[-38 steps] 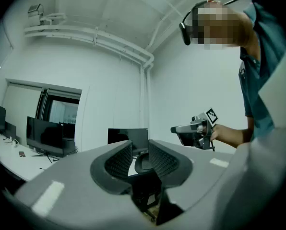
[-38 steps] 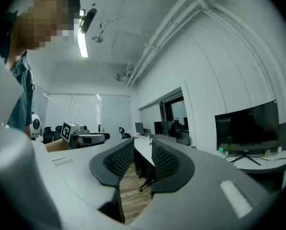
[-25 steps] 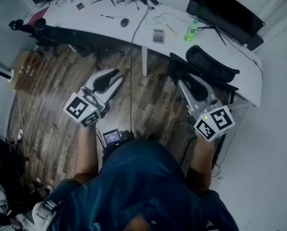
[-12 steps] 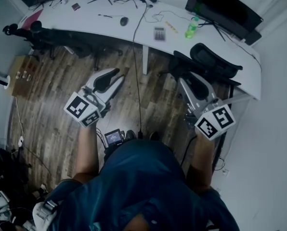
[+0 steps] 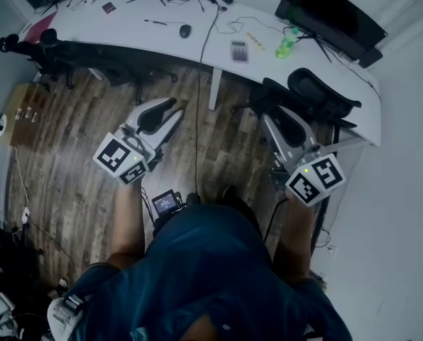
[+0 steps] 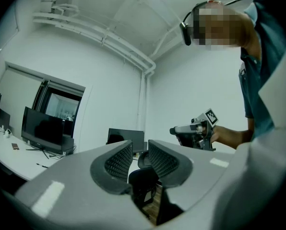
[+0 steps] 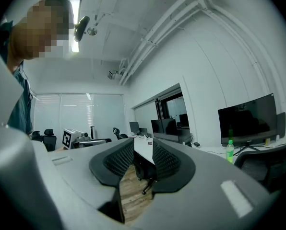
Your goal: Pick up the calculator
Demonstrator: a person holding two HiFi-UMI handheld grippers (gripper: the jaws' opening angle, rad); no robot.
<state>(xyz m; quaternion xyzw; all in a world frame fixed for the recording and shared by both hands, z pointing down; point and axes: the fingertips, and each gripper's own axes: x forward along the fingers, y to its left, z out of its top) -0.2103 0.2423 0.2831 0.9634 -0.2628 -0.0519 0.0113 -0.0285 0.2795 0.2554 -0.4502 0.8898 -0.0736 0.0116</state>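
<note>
Ahead, grey rectangular calculator (image 5: 238,50) (blurred) flat on desk (image 5: 126,28).

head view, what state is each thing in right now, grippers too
calculator: flat on the desk, untouched
green bottle: upright on the desk
monitor: screen dark
office chair: empty, at the desk
left gripper: jaws slightly apart, nothing between
right gripper: jaws slightly apart, nothing between
</note>
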